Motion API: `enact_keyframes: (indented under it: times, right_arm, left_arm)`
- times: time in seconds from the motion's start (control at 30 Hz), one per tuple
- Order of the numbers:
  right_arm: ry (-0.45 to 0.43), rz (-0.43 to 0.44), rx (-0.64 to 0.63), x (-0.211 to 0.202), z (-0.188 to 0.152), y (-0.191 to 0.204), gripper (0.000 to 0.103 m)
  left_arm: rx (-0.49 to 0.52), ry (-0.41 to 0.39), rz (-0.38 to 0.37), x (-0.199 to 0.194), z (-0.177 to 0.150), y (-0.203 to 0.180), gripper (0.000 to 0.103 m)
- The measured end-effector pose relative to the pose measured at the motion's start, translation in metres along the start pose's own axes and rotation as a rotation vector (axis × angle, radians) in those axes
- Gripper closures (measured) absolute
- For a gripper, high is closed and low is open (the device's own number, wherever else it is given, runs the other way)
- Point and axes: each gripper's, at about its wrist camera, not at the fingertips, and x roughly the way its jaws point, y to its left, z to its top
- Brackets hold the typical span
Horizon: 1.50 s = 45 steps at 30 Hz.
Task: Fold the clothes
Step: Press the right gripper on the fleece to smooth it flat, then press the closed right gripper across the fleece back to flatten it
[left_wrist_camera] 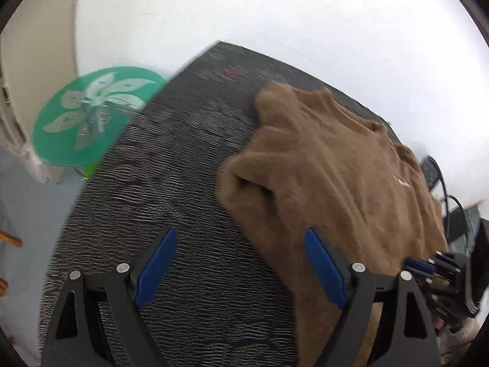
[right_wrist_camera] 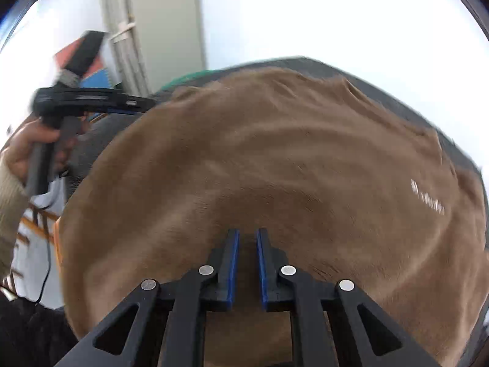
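Standing against a plain white wall: a dark, ripple-textured table, brightly lit. Sitting beyond the table's left edge, a round green table showing a white flower emblem. Rising in the left corner, a beige panel. Lying below, pale grey floor.

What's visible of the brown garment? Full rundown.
The brown garment is a soft, fuzzy-looking knit top with small white lettering. It lies spread, rumpled, on the dark textured table, one edge bunched. The right gripper looks nearly shut on a fold of it; the left gripper is open at its edge, gripping nothing.
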Motion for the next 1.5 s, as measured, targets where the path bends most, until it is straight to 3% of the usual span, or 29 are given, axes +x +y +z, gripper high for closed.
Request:
enact_keyframes:
  times: [0.17, 0.2, 0.27, 0.3, 0.33, 0.47, 0.63, 0.93, 1.2, 1.37, 1.47, 1.5]
  right_arm:
    - [-0.04, 0.046, 0.024, -0.005, -0.002, 0.0, 0.089]
    - [-0.055, 0.064, 0.022, -0.008, -0.001, 0.003, 0.084]
    - [-0.086, 0.1, 0.021, -0.016, 0.0, 0.006, 0.056]
    - [-0.102, 0.117, 0.024, -0.022, -0.001, 0.006, 0.021]
    - [-0.127, 0.143, 0.036, -0.027, 0.0, 0.004, 0.009]
    - [-0.154, 0.247, 0.045, -0.043, 0.013, 0.012, 0.009]
    - [-0.147, 0.302, -0.084, -0.041, 0.035, 0.067, 0.009]
    - [-0.002, 0.311, -0.284, -0.004, 0.042, 0.162, 0.009]
    - [0.03, 0.249, -0.383, 0.024, 0.033, 0.18, 0.01]
    - [0.0, 0.21, -0.401, 0.024, 0.03, 0.172, 0.036]
    - [-0.011, 0.226, -0.356, 0.022, 0.032, 0.158, 0.057]
    - [-0.015, 0.23, -0.335, 0.021, 0.033, 0.152, 0.068]
  left_arm:
    - [-0.008, 0.03, -0.015, -0.002, -0.006, -0.008, 0.015]
    - [-0.024, 0.034, -0.023, -0.004, -0.01, -0.005, 0.015]
    - [-0.068, 0.046, -0.048, -0.008, -0.019, 0.002, 0.015]
    - [-0.084, 0.05, -0.056, -0.011, -0.025, 0.003, 0.015]
    - [-0.099, 0.053, -0.064, -0.013, -0.031, 0.004, 0.015]
    - [-0.112, 0.024, -0.025, -0.028, -0.042, 0.012, 0.015]
    - [-0.168, -0.027, -0.043, -0.038, -0.047, 0.027, 0.015]
    - [-0.214, -0.075, -0.151, -0.041, -0.052, 0.033, 0.015]
    - [-0.215, -0.087, -0.161, -0.045, -0.05, 0.034, 0.015]
    - [-0.254, -0.083, -0.162, -0.041, -0.056, 0.042, 0.014]
    - [-0.249, -0.078, -0.154, -0.04, -0.055, 0.039, 0.011]
    - [-0.247, -0.077, -0.151, -0.039, -0.054, 0.037, 0.01]
